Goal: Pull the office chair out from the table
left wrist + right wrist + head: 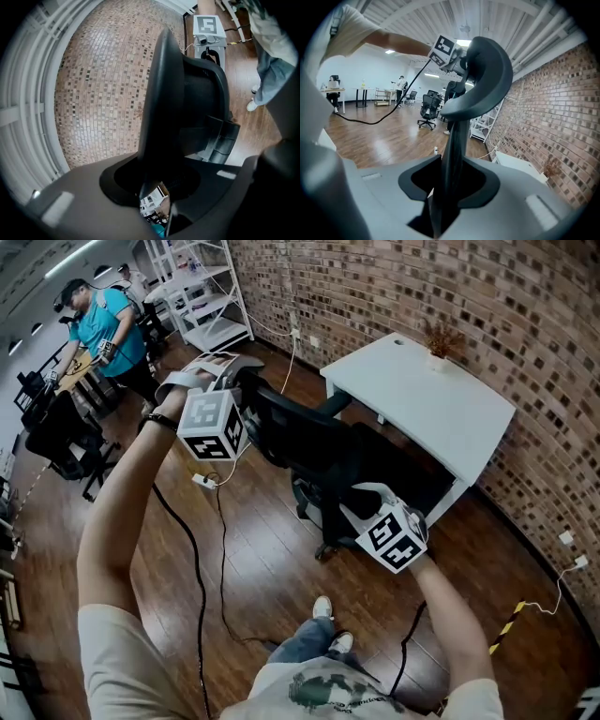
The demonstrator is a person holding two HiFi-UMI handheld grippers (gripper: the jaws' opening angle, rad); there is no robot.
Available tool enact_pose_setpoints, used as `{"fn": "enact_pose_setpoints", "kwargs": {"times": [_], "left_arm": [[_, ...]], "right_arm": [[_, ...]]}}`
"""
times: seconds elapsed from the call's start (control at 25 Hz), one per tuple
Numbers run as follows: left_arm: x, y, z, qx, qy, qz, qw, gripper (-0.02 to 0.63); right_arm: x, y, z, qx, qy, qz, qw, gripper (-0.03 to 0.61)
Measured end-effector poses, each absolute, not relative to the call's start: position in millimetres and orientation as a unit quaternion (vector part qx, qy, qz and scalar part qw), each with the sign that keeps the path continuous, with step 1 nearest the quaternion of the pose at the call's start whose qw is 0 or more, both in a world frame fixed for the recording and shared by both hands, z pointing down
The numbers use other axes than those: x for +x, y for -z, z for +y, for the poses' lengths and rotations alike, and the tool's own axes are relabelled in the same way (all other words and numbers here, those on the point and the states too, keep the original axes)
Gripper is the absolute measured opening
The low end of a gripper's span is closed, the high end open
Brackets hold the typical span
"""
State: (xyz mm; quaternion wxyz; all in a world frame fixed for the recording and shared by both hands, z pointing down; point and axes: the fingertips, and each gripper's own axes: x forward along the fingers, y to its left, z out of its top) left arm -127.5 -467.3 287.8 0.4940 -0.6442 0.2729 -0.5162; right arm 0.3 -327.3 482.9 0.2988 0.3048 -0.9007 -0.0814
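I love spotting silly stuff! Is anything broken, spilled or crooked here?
Nothing looks broken or spilled. The office chair stands crooked to the white table, with the left gripper and right gripper clamped on its back. Black cables trail loose over the wood floor.

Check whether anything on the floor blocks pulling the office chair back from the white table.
Nothing fixed. On the wood floor, a black cable and a white power strip lie left of the office chair's path, and the person's feet stand behind it.
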Motion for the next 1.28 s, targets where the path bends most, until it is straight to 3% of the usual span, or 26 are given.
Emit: {"fn": "enact_pose_setpoints", "kwargs": {"times": [1.28], "left_arm": [[-275.2,-289.0,-327.7,-0.64,0.512,0.271,0.505,0.11]], "right_arm": [[-151.0,-482.3,-177.1,0.298,0.039,-0.919,0.254,0.129]]}}
